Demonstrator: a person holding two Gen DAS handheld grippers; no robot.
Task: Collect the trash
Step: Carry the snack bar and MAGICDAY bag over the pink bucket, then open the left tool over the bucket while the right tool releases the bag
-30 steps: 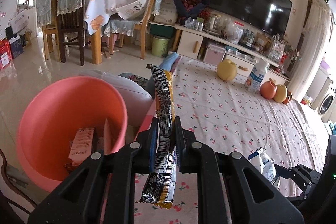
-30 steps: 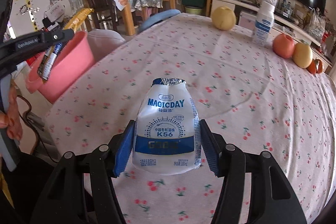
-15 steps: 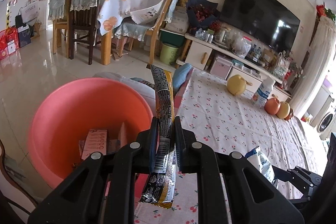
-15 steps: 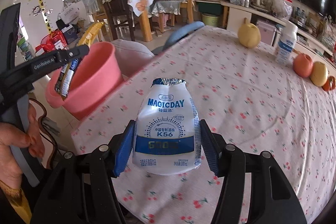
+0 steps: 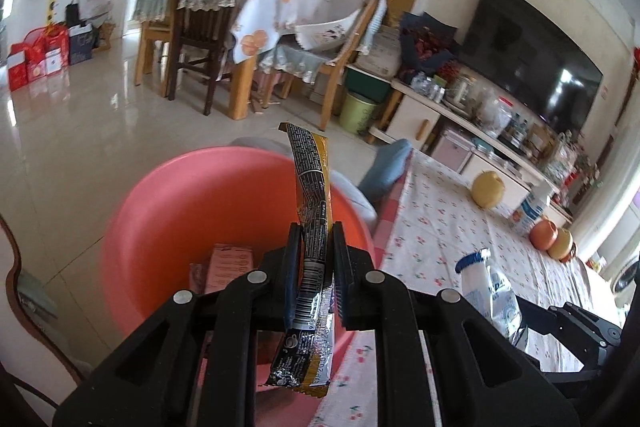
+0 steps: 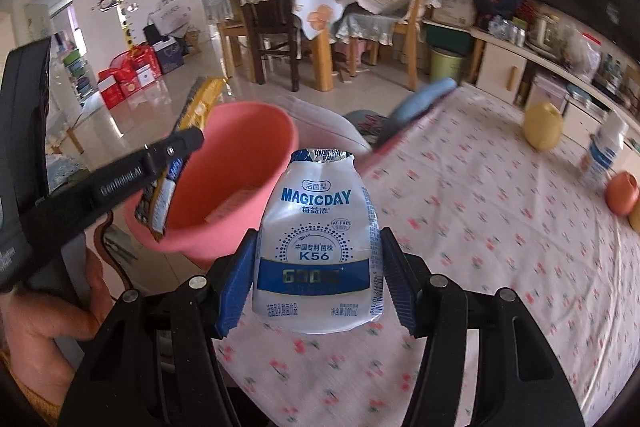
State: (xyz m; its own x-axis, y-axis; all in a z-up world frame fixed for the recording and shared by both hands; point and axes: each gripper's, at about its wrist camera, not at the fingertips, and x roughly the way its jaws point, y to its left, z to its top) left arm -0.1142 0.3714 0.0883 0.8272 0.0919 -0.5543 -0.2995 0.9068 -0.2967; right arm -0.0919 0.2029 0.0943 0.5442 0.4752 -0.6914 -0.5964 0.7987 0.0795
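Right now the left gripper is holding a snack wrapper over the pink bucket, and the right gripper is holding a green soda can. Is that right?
Not quite. The right gripper holds a white and blue MAGICDAY yogurt drink bottle, not a green soda can; the right wrist view shows it. The rest is right: the left gripper holds a snack wrapper over the pink bucket.

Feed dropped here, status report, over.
Left tongs shut on wrapper, above pink bin. Right tongs shut on yogurt bottle. Path clear.

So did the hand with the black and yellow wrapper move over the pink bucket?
Yes. The left gripper with the wrapper has swung left, off the flowery tablecloth; the pink bucket now sits right beneath it.
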